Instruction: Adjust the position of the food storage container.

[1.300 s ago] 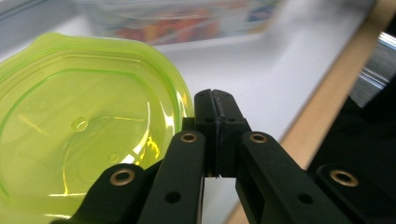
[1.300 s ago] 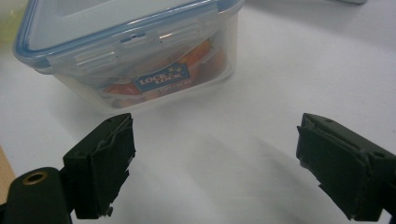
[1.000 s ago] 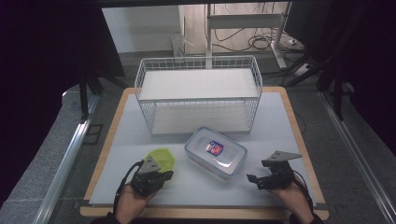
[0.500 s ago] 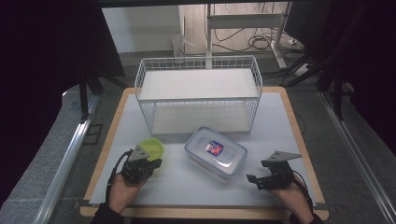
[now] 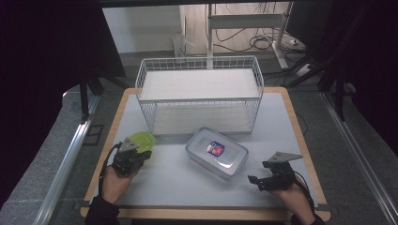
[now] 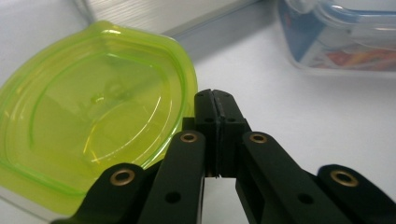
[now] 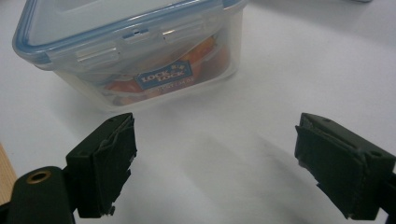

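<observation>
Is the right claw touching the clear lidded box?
Apart. The right gripper view shows bare white table between the open right claw and the clear lidded box.

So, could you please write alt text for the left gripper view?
A shut hand-held gripper points past the edge of a lime-green plastic lid lying on a white table. A clear food box sits at upper right.

White wire basket (image 5: 199,93) stands at the table's (image 5: 178,187) far side; cables (image 5: 263,42) lie on the floor beyond.
</observation>
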`<action>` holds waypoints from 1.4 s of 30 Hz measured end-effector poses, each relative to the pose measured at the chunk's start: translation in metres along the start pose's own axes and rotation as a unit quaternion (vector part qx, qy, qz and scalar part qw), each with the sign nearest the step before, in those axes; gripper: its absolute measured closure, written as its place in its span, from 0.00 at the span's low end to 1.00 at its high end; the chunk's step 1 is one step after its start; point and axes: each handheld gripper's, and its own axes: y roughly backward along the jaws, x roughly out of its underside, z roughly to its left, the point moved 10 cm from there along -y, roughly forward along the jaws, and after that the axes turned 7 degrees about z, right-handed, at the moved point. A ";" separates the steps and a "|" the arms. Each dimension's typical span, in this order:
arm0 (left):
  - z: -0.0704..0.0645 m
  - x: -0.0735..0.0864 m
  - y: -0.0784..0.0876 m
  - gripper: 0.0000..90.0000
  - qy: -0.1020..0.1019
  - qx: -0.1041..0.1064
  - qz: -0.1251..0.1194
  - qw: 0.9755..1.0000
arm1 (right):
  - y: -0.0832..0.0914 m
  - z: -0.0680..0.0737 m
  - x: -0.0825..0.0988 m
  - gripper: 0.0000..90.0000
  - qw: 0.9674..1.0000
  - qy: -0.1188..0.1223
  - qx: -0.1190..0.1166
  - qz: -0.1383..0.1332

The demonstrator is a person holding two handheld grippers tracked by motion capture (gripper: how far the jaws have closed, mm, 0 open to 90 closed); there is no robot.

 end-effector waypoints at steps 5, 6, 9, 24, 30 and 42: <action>-0.005 -0.003 0.001 1.00 -0.004 0.003 -0.006 1.000 | 0.000 0.000 0.000 0.14 1.000 0.000 0.000 0.001; -0.013 -0.008 0.002 1.00 -0.010 0.011 -0.014 1.000 | 0.000 0.000 0.000 0.15 1.000 -0.001 -0.001 0.000; -0.022 -0.012 0.000 1.00 -0.017 0.028 -0.018 0.999 | 0.000 0.001 0.000 0.16 1.000 -0.002 -0.002 0.000; -0.065 -0.048 -0.057 0.95 -0.063 0.031 0.004 0.997 | 0.011 0.018 -0.016 0.92 1.000 0.007 -0.014 -0.011; -0.065 -0.056 -0.076 0.93 -0.051 0.030 0.011 0.998 | 0.003 0.022 -0.021 0.98 1.000 0.009 -0.016 -0.003; -0.087 -0.052 -0.082 1.00 -0.054 0.058 0.029 0.996 | -0.006 0.011 -0.030 1.00 1.000 -0.008 0.000 -0.006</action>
